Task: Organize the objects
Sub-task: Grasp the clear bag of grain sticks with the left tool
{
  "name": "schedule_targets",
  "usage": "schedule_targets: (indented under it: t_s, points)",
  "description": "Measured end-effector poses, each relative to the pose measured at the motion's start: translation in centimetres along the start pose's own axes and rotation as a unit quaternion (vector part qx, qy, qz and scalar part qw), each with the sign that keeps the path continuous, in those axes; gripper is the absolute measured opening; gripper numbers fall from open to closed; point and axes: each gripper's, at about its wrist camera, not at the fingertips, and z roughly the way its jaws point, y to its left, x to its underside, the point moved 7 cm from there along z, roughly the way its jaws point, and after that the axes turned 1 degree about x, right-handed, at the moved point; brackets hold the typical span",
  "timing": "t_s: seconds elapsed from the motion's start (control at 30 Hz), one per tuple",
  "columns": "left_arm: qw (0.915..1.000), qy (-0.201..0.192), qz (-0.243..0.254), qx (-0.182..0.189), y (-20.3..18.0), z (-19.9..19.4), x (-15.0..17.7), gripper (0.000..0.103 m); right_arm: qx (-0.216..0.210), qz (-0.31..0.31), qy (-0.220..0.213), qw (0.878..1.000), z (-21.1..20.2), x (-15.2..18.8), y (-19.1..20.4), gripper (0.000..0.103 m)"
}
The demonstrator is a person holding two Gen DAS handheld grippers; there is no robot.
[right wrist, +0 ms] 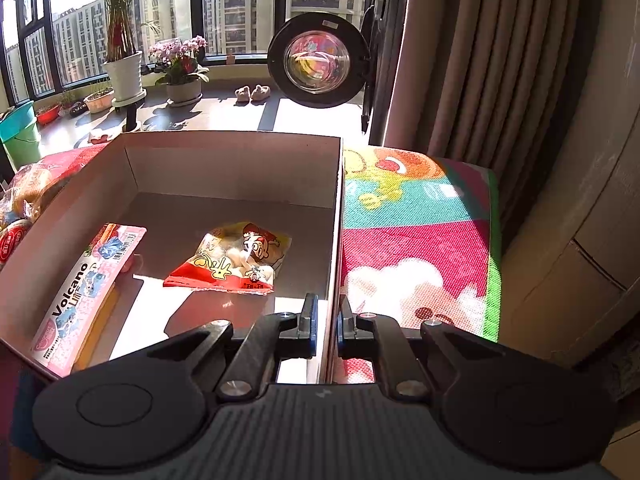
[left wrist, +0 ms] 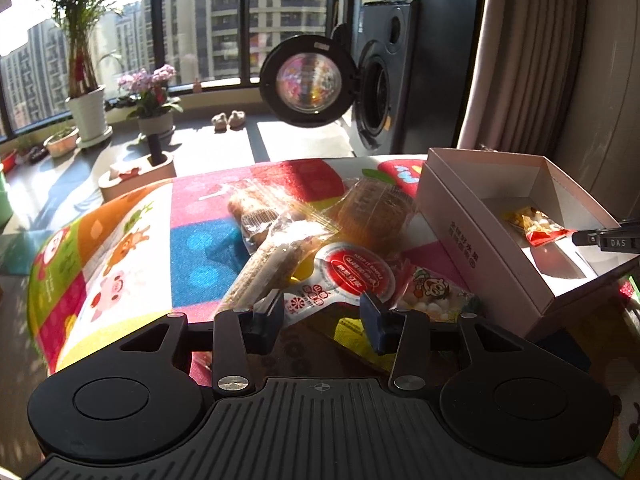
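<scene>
While two packets [right wrist: 224, 258] lie boxed [right wrist: 240, 138], perhaps five stay piled [left wrist: 316, 236] outside.

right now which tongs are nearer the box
Right. The right tongs are shut on the box wall, one finger inside, one outside. The left tongs hang open over the snack pile beside the box, not touching it.
</scene>
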Motion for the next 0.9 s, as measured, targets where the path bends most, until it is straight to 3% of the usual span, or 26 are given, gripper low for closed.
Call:
schedule_targets:
  t_s: [0.07,0.1,0.17,0.23,0.27,0.4,0.43,0.53,0.6,0.63,0.8,0.9]
  points:
    - [0.9991,-0.015,-0.003,0.039,-0.6,-0.7,-0.1,0.045,-0.001,0.0,0.0,1.0,0.0,0.1,0.0,0.009]
    - [0.9991,-0.026,0.004,0.032,-0.5,-1.1,-0.4,0.045,-0.002,0.0,0.001,1.0,-0.1,0.1,0.0,0.009]
    - [0.9989,-0.043,0.015,-0.014,0.5,-1.5,-1.0,0.045,0.0,-0.001,0.0,1.0,-0.1,0.2,0.0,0.009]
    - [0.9957,-0.04,0.003,-0.083,3.1,-1.2,-1.7,0.045,0.0,-0.001,-0.001,1.0,-0.2,0.2,0.0,0.009]
    - [0.9943,-0.035,-0.008,-0.1,4.4,-0.9,-1.7,0.042,-0.001,-0.001,-0.001,1.0,-0.2,0.2,0.0,0.009]
    - [0.9966,0.002,-0.022,-0.079,6.7,0.6,-0.7,0.042,0.002,0.0,-0.001,1.0,-0.2,0.1,0.1,0.009]
    - [0.9968,-0.01,-0.029,-0.074,6.8,0.5,-0.5,0.042,0.002,-0.001,0.0,1.0,-0.2,0.1,0.1,0.009]
    - [0.9987,0.0,-0.05,-0.007,5.8,0.1,-0.1,0.039,0.004,-0.002,0.001,1.0,-0.2,0.1,0.1,0.009]
    - [0.9987,-0.001,-0.039,0.034,4.1,-0.1,0.2,0.041,0.004,-0.003,0.002,1.0,-0.2,0.1,0.1,0.01]
    - [0.9993,0.0,-0.022,0.03,3.5,0.1,0.2,0.041,0.004,-0.003,0.002,1.0,-0.2,0.1,0.1,0.01]
    - [0.996,-0.015,0.057,-0.067,3.1,0.9,-0.4,0.041,0.003,-0.004,0.003,1.0,-0.3,0.1,0.1,0.01]
    - [0.9951,-0.004,0.071,-0.068,3.3,1.8,-0.5,0.042,0.003,-0.004,0.004,1.0,-0.2,0.2,0.1,0.01]
